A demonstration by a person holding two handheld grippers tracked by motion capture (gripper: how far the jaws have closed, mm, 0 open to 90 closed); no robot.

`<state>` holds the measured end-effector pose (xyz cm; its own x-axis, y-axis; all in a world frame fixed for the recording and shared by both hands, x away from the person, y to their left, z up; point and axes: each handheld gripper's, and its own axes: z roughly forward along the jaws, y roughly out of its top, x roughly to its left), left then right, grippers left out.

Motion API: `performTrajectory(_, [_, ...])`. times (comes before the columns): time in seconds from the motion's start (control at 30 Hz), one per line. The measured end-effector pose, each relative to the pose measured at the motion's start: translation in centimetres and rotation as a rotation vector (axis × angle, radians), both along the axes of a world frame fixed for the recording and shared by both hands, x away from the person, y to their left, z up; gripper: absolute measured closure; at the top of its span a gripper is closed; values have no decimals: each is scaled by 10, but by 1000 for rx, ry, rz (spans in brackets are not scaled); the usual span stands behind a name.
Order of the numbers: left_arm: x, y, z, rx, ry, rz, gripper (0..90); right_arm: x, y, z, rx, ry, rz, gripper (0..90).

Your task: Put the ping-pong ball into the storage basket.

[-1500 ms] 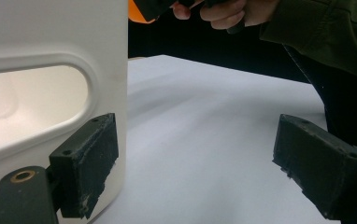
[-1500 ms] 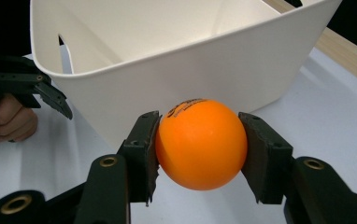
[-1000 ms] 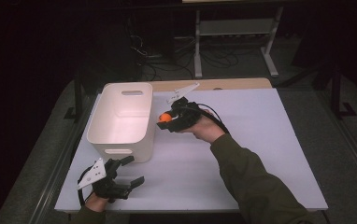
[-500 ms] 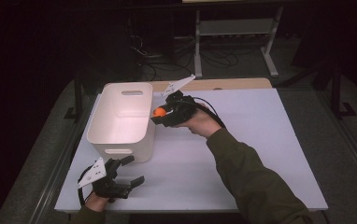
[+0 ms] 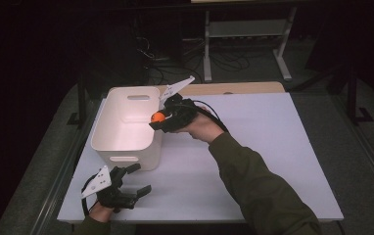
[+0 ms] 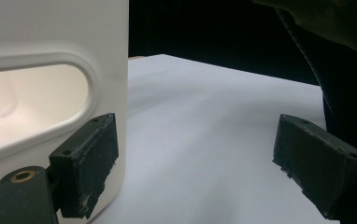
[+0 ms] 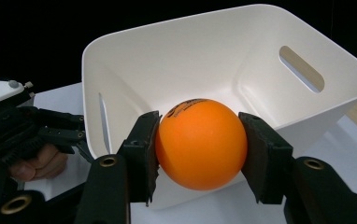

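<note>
Right gripper (image 7: 198, 144): clamped on the orange ball (image 7: 201, 142).
Bin from claw: white bin (image 5: 107, 128) just ahead and below, rim almost under the ball.
Left gripper (image 5: 138, 180): jaws wide, empty, beside the bin's near wall.

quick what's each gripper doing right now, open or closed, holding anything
Left gripper: open, holding nothing, beside the white bin.
Right gripper: closed on the orange ball, at the bin's rim.

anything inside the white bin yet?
The white bin looks empty where its floor shows in the high view. The orange ball is held at its rim by the right gripper. The near inner wall is hidden.
</note>
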<state>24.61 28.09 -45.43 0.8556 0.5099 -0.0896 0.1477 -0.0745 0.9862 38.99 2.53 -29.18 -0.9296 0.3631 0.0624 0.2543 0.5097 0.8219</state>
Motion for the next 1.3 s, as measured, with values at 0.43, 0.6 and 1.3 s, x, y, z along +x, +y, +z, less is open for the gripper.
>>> performTrajectory(0.43, [0,1,0,-10,-3,-2,137,7,20,1,-26,5,16,494])
performTrajectory(0.6, [0,1,0,-11,-4,-4,137,9,28,0,-26,10,24,494])
performTrajectory(1.3, [0,1,0,-13,-3,-9,137,19,63,-9,-53,32,40,494])
